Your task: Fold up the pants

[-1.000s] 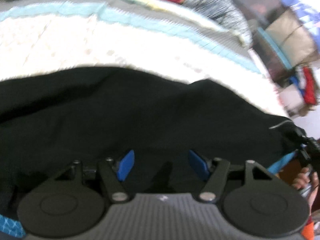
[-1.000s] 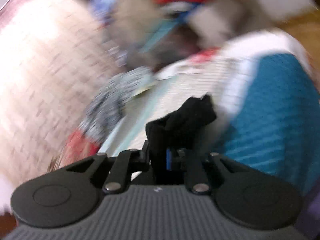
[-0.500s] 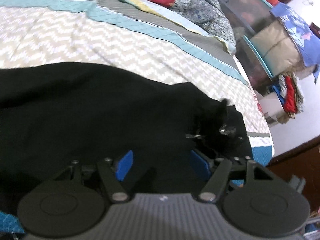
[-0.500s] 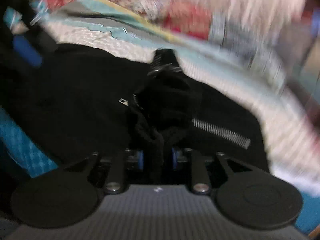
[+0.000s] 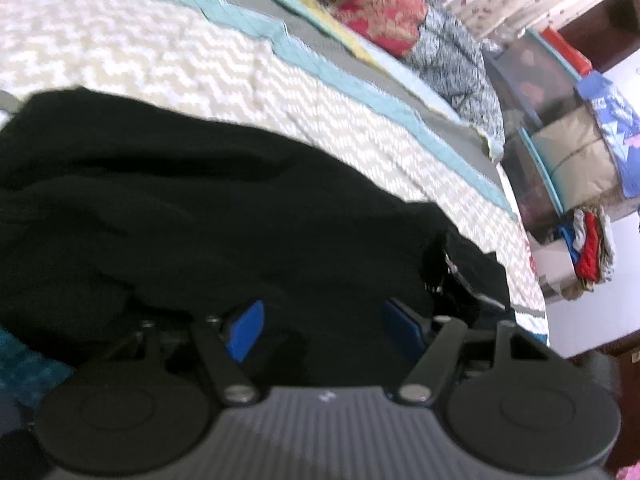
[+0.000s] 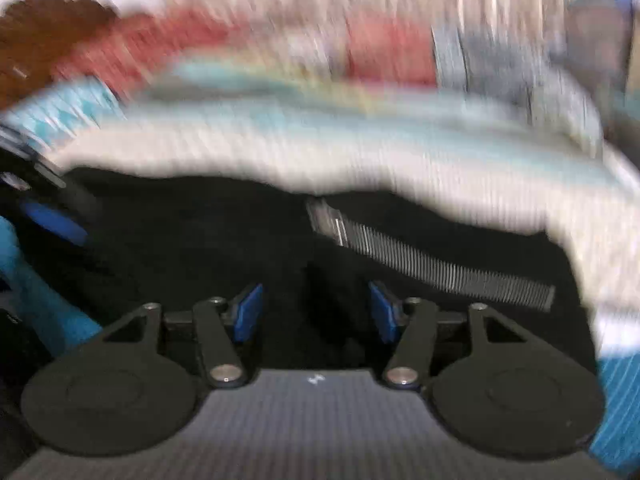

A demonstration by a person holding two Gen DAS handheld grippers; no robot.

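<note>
Black pants (image 5: 224, 216) lie spread in folds on a bed with a chevron quilt (image 5: 208, 68). My left gripper (image 5: 324, 326) is open just above the black cloth, blue pads apart, holding nothing. In the right wrist view the pants (image 6: 200, 236) show a white-and-black striped band (image 6: 432, 268) along one edge. My right gripper (image 6: 316, 312) is open over the cloth with nothing between its pads. The right view is blurred by motion.
Patterned pillows (image 5: 400, 20) lie at the bed's far side. Storage boxes and stacked clothes (image 5: 580, 152) stand to the right beyond the bed edge. Teal fabric (image 6: 616, 408) shows at the lower right of the right wrist view.
My right gripper carried a bunch of black cloth over onto the pants, then opened and let it go. The left gripper stayed open and shifted slightly.
</note>
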